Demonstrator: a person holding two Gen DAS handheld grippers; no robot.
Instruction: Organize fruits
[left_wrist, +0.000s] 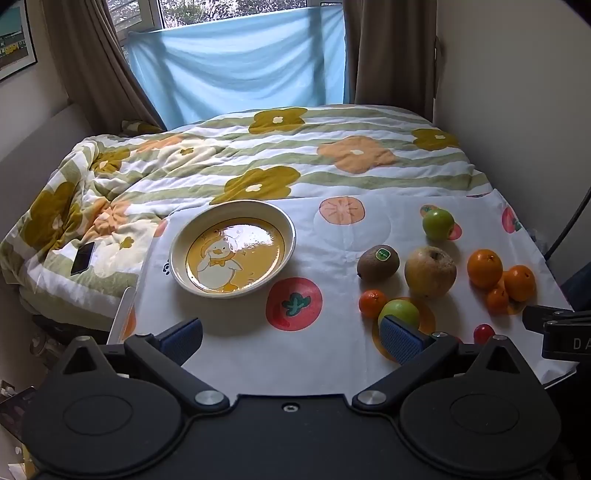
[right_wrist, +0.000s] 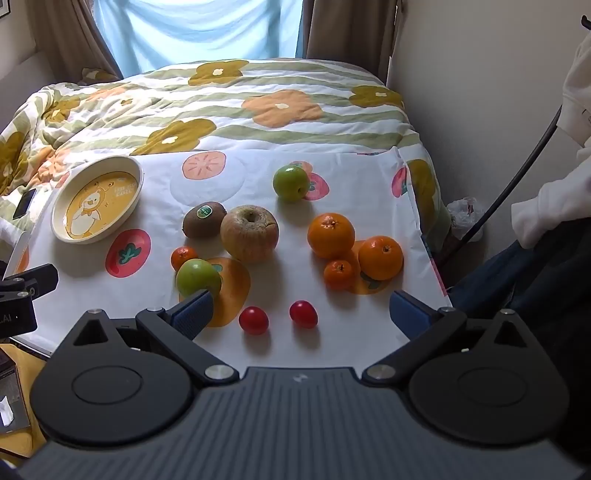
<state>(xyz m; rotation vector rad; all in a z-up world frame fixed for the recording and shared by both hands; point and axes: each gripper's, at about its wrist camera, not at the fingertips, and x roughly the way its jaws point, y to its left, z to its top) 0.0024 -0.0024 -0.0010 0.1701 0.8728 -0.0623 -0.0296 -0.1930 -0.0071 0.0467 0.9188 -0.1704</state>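
Both tools, left tool (left_wrist: 291, 338) and right tool (right_wrist: 303, 314), hang released with jaws wide and nothing between them; the fruit lies loose on the cloth-covered table (right_wrist: 343, 343), right of the empty duck plate (right_wrist: 96, 199). Handling estimate: the wrinkled apple (right_wrist: 249, 232) looks heaviest and firm, best gripped across its widest girth; the kiwi (right_wrist: 204, 219) and oranges (right_wrist: 331, 235) give slightly; the two cherry tomatoes (right_wrist: 253, 320) are small, slick, thin-skinned and likely to roll or burst. The near green apple (right_wrist: 198, 277) is partly behind a finger, and one tomato is hidden from the left wrist view.
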